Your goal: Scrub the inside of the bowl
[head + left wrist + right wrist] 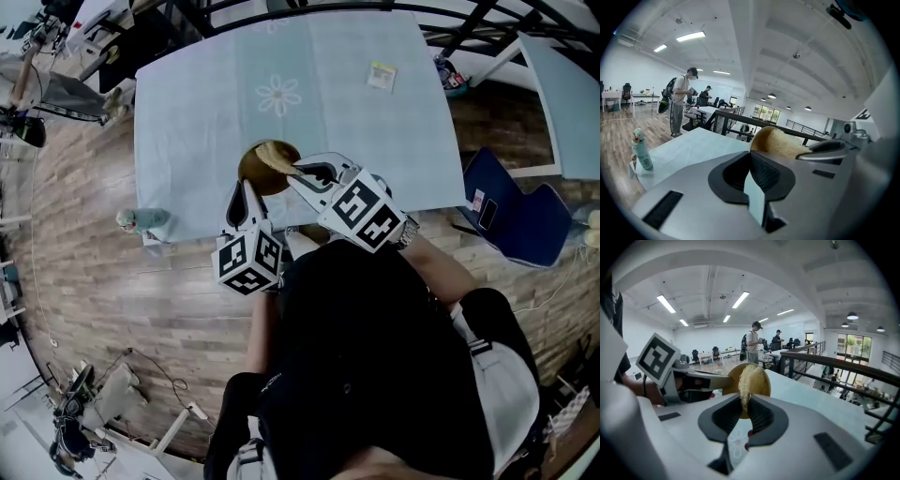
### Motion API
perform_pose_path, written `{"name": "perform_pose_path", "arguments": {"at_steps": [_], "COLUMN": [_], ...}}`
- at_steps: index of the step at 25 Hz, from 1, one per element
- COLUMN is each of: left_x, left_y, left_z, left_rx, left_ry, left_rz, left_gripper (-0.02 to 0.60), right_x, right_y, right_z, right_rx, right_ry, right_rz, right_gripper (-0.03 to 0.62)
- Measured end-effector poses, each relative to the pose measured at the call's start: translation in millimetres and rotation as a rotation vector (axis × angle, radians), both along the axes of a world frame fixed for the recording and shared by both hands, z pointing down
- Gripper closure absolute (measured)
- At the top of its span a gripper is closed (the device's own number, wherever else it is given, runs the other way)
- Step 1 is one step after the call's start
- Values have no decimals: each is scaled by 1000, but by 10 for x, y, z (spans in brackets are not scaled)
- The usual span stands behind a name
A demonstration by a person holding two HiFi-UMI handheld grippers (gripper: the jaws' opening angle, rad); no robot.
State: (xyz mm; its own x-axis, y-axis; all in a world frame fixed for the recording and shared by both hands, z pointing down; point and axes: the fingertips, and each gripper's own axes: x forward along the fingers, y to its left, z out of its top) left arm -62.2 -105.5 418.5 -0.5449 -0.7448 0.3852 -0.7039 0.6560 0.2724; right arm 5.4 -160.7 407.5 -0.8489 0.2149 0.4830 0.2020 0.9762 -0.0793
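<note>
Left tongs (242, 195) pinch the bowl (251, 172) by its rim; right tongs (302, 172) pinch a scrubber (275, 157).
We see the brown bowl tipped up at the tip of our left tongs, its hollow turned toward the right tongs. The pale, fibrous scrubber sticks out just ahead of the right tongs and lies against the bowl's inside, with the table (356, 141) beneath both tongs.

Bright, even indoor light comes from ceiling strip lights (690, 36), at 10 o'clock in the left gripper view and 11 to 12 o'clock in the right gripper view, where windows (855, 348) glare at 3 o'clock. Both gripper views bulge, with black corners. The loofah scrubber (749, 380) is sharp; the foreground at 6 o'clock is soft. The head view bends the wooden floor (112, 291) at 9 o'clock.
</note>
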Motion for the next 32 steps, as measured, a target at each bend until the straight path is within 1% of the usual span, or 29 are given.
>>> {"name": "perform_pose_path", "arguments": {"at_steps": [3, 5, 9, 12, 17, 19, 22, 25, 27, 30, 31, 32], "left_x": [-8, -26, -75, -154, -351, -434, -533, -620, -662, -739, -759, -770], "left_y": [-30, -22, 11, 62, 145, 171, 206, 230, 251, 260, 249, 233], "left_z": [1, 3, 17, 51, 81, 96, 119, 141, 142, 155, 166, 178], "left_rx": [-2, -3, -2, -4, -4, -6, -18, -30, -30, -21, -20, -22], "left_ry": [4, 7, 15, 22, 29, 30, 21, 14, 10, 13, 14, 12], "left_rz": [23, 37, 61, 72, 82, 90, 109, 132, 141, 158, 170, 184], "left_gripper": [558, 558, 558, 560, 560, 560, 560, 560, 560, 560, 560, 560], "right_x": [-68, -118, -204, -246, -323, -369, -458, -593, -649, -673, -677, -684], "right_y": [-8, 80, 370, 569, 749, 773, 722, 587, 485, 343, 313, 304], "right_z": [119, 168, 228, 244, 197, 151, 54, -45, -51, 50, 109, 173], "right_rx": [63, 55, -3, -77, -198, -211, -142, -20, 101, 326, 384, 420], "right_ry": [29, 48, 89, 113, 128, 127, 112, 110, 135, 208, 234, 257], "right_rz": [41, 28, -53, -104, -126, -115, -69, -9, 19, 43, 54, 65], "right_gripper": [553, 553, 553, 553, 553, 553, 553, 553, 553, 553, 553, 553]}}
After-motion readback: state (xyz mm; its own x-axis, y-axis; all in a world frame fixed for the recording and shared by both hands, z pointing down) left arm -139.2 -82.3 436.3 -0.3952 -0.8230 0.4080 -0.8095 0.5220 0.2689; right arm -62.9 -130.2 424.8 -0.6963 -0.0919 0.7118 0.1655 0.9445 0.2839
